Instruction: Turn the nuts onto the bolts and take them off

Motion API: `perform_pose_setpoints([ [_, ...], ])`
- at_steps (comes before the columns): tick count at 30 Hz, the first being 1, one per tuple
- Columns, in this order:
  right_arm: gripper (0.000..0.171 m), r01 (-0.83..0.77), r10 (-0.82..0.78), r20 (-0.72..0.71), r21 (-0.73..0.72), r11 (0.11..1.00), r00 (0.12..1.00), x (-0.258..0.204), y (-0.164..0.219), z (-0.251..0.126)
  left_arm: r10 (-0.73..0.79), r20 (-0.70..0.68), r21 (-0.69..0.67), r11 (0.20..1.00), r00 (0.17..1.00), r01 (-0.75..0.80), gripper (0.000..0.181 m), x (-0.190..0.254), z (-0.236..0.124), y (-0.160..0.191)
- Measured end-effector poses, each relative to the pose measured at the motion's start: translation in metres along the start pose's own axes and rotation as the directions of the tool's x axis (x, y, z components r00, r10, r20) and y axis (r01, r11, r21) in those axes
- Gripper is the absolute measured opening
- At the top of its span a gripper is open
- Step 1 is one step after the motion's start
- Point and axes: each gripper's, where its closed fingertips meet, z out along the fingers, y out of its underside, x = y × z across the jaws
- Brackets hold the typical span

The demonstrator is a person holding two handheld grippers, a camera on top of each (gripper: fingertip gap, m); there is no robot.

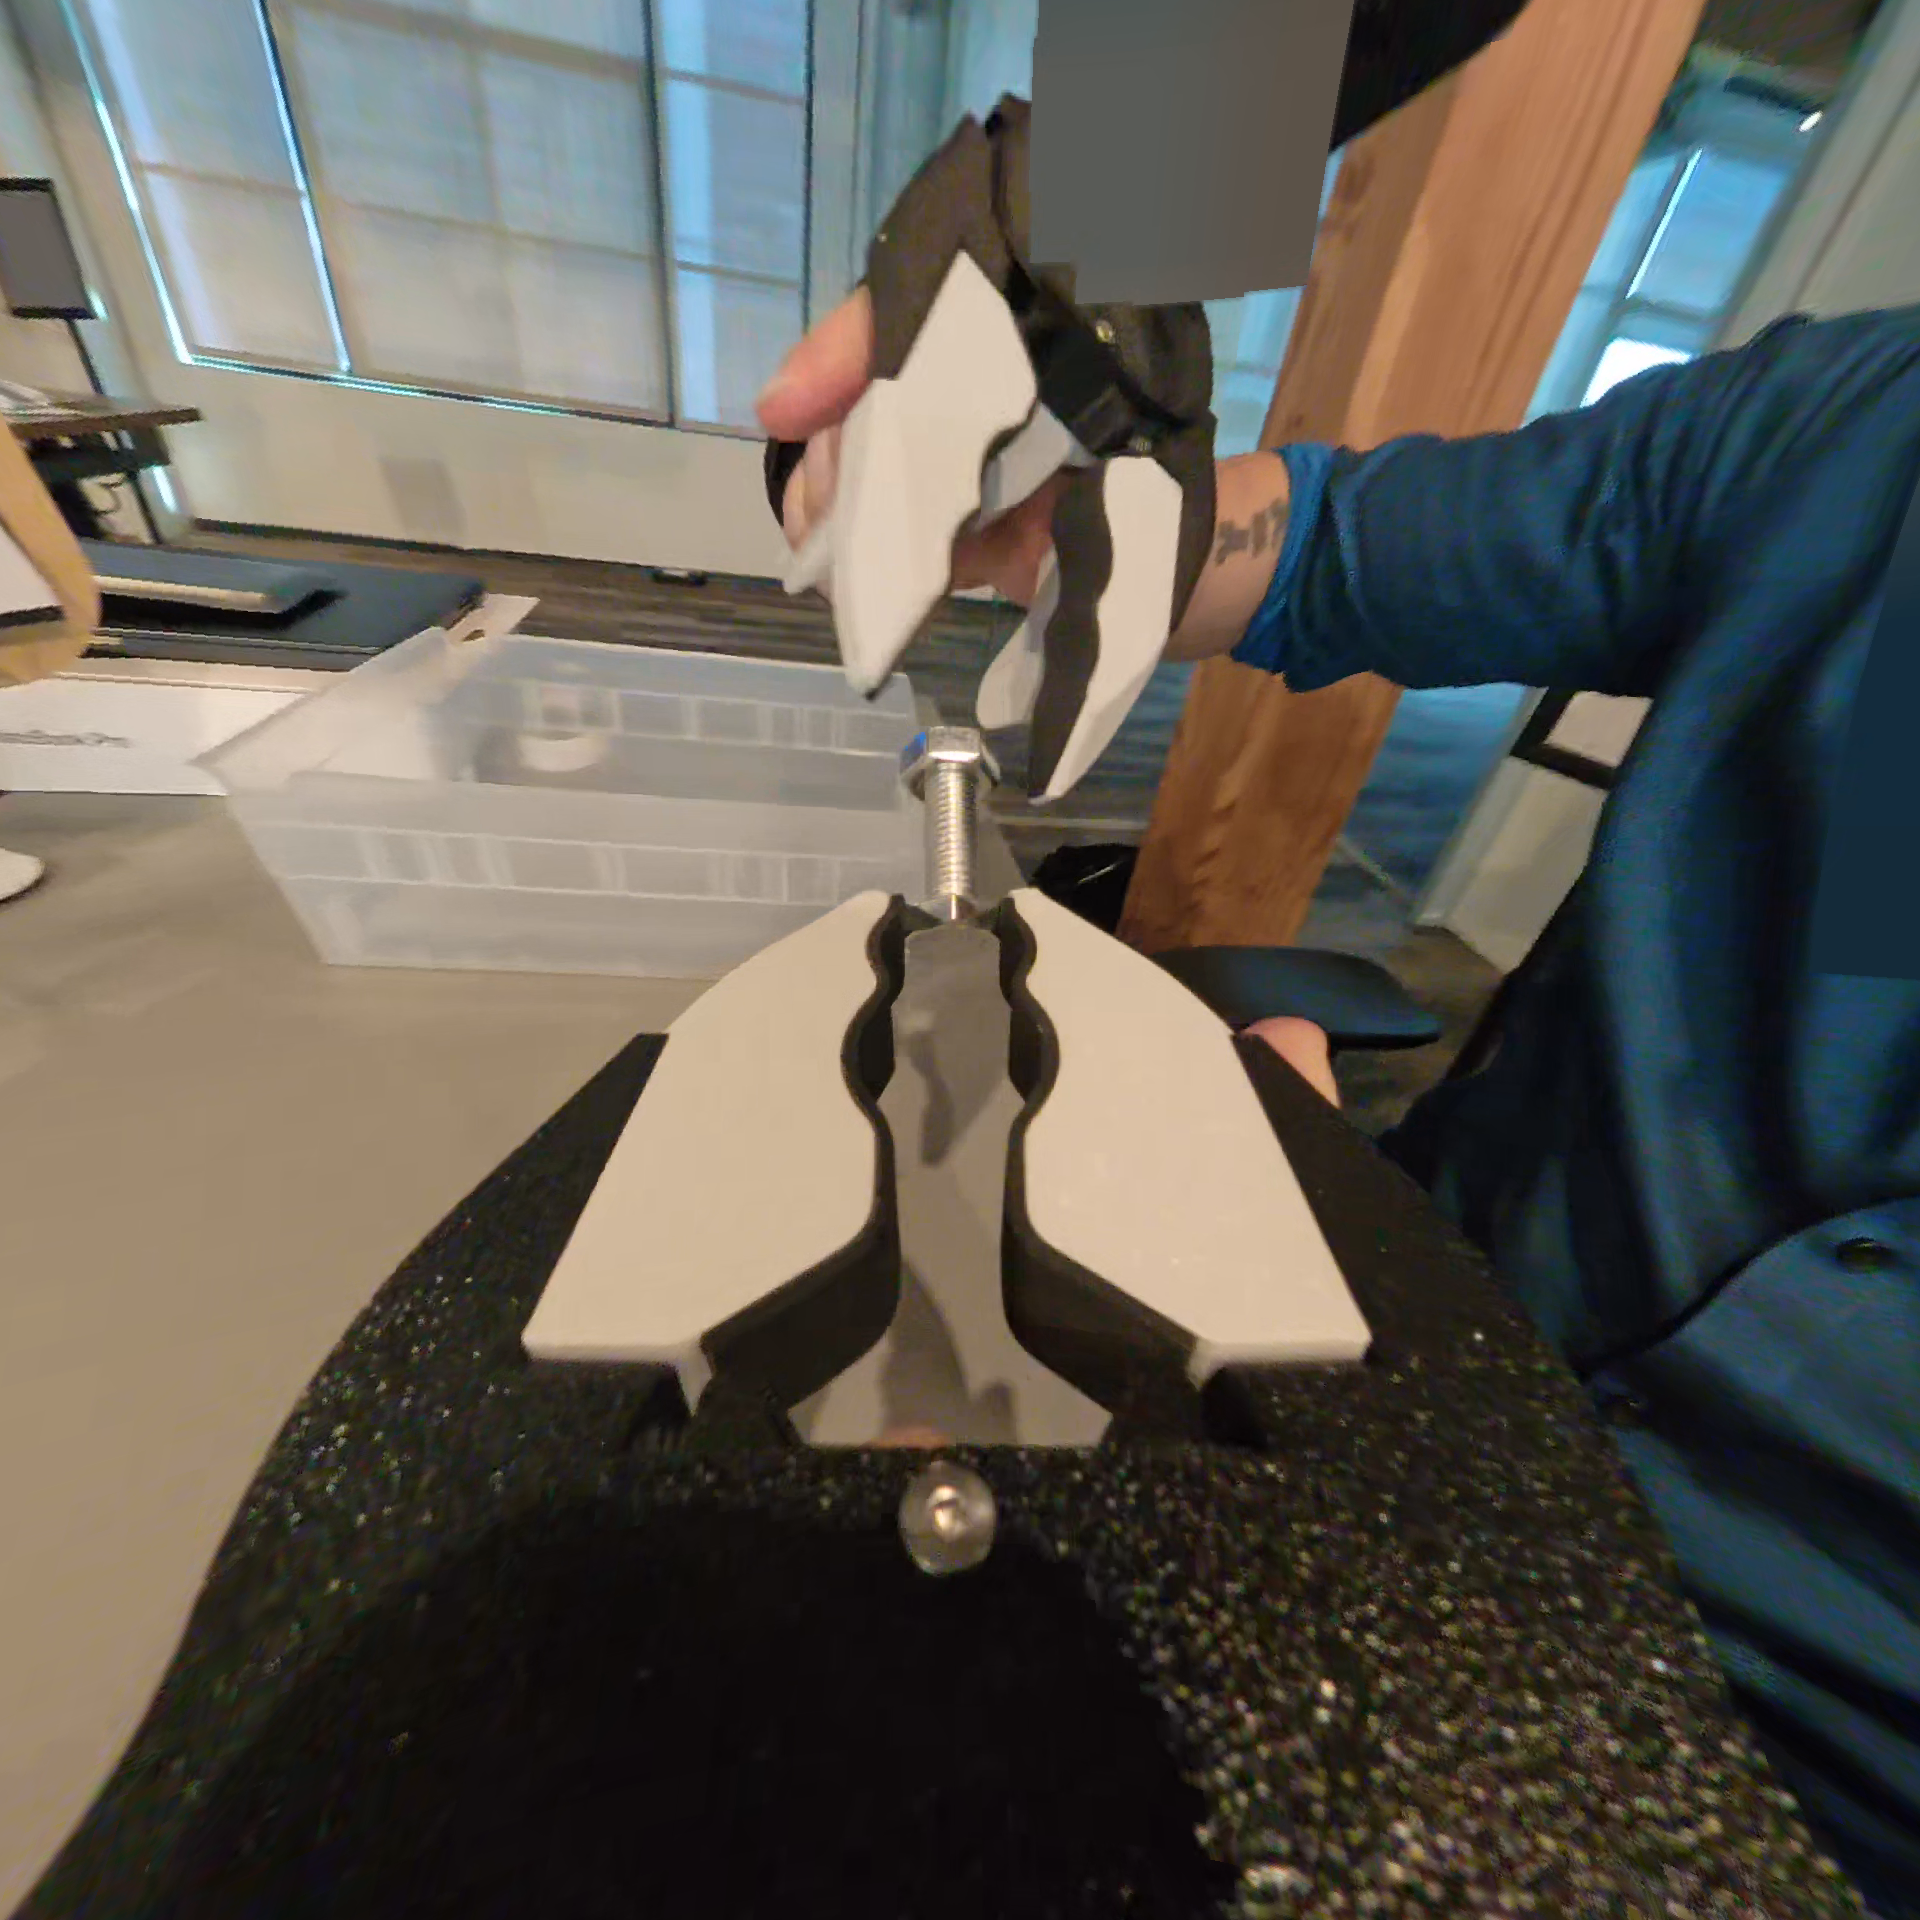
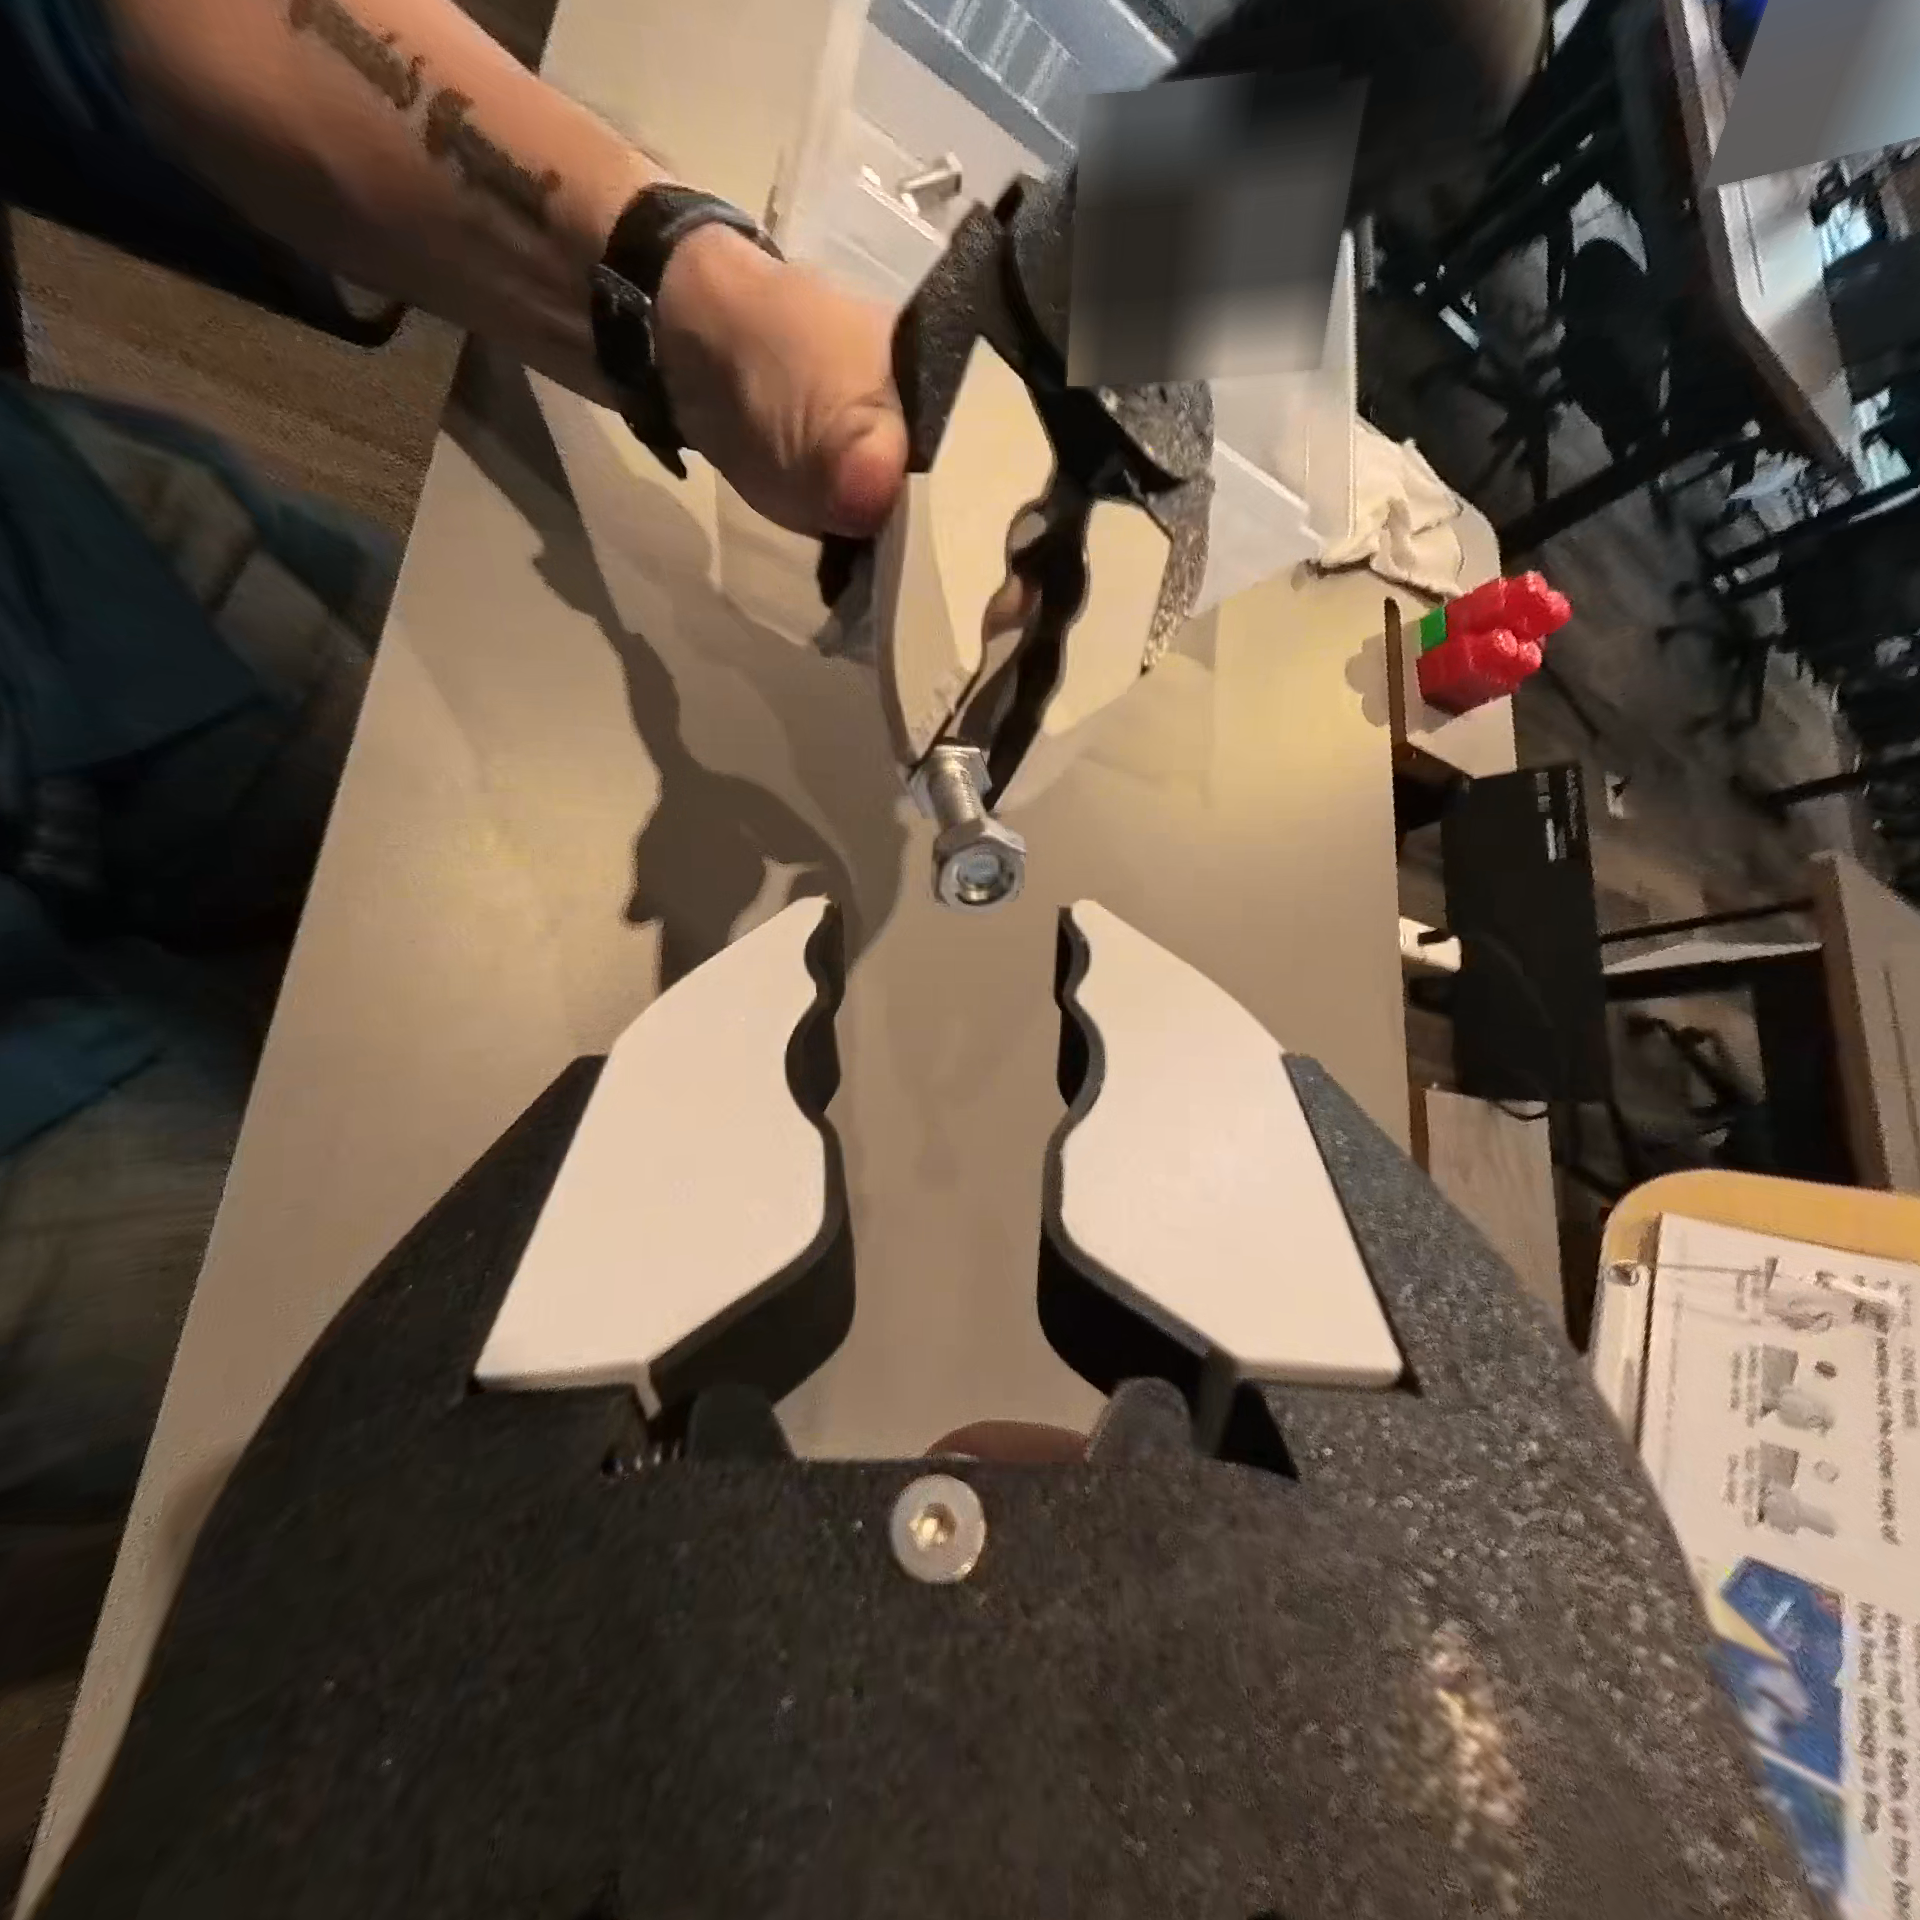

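A silver bolt (image 1: 951, 842) stands upright in my left gripper (image 1: 951, 914), which is shut on its lower end. A silver hex nut (image 1: 951, 756) sits on the bolt's free top end. My right gripper (image 1: 961, 732) hangs just above the nut with its jaws open, one fingertip on each side, not touching it. In the right wrist view the nut (image 2: 979, 871) lies just beyond my open right gripper (image 2: 951, 914), centred between the fingertips. Behind it, the left gripper (image 2: 951, 743) holds the bolt (image 2: 951, 805) over the grey table (image 2: 520, 935).
A clear plastic bin (image 1: 571, 800) stands on the table (image 1: 208, 1143) beyond the left gripper. A wooden post (image 1: 1403, 520) rises to the right. Red toy bricks (image 2: 1486, 644), a black box (image 2: 1527, 935) and a printed sheet (image 2: 1787, 1455) lie off the table's right edge. My two grippers' fingertips are within a few centimetres of each other.
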Motion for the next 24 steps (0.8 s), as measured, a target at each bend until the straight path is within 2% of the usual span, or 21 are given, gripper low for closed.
perform_pose_setpoints([
  [3, 0.033, 0.036, -0.036, -0.003, -0.004, 0.999, 0.999, -0.0007, -0.0018, 0.0016, -0.018, -0.027, 0.003, 1.0, 0.999, 0.018, 0.016, 0.002, 0.0014, 0.0014],
  [9, 0.034, -0.005, 0.006, 0.037, -0.013, 1.0, 0.999, -0.0035, -0.001, 0.0068, -0.01, -0.037, -0.014, 1.0, 0.999, 0.01, 0.016, 0.0061, 0.006, 0.003],
  [12, 0.019, -0.024, 0.024, 0.059, -0.004, 1.0, 0.998, -0.0059, -0.0033, 0.0066, 0.002, -0.032, -0.026, 1.0, 0.999, -0.003, 0.016, 0.0059, 0.007, 0.0043],
  [16, 0.017, -0.1, 0.099, 0.082, 0.011, 0.995, 0.992, -0.0045, -0.0049, 0.005, 0.037, -0.008, -0.038, 0.999, 0.999, -0.037, 0.016, 0.0039, 0.006, 0.0038],
  [18, 0.017, -0.193, 0.191, 0.113, 0.006, 0.981, 0.975, -0.0041, -0.0035, 0.0052, 0.085, 0.03, -0.07, 0.994, 0.996, -0.083, 0.016, 0.0025, 0.0063, 0.0048],
  [21, 0.016, -0.417, 0.406, 0.199, 0.016, 0.909, 0.892, -0.0016, -0.0045, 0.0037, 0.164, 0.087, -0.112, 0.982, 0.983, -0.154, 0.016, 0.0004, 0.006, 0.0039],
  [24, 0.016, -0.656, 0.625, 0.32, -0.012, 0.754, 0.712, -0.0002, -0.0018, 0.0042, 0.257, 0.146, -0.165, 0.958, 0.955, -0.233, 0.016, -0.0008, 0.0044, 0.0027],
])
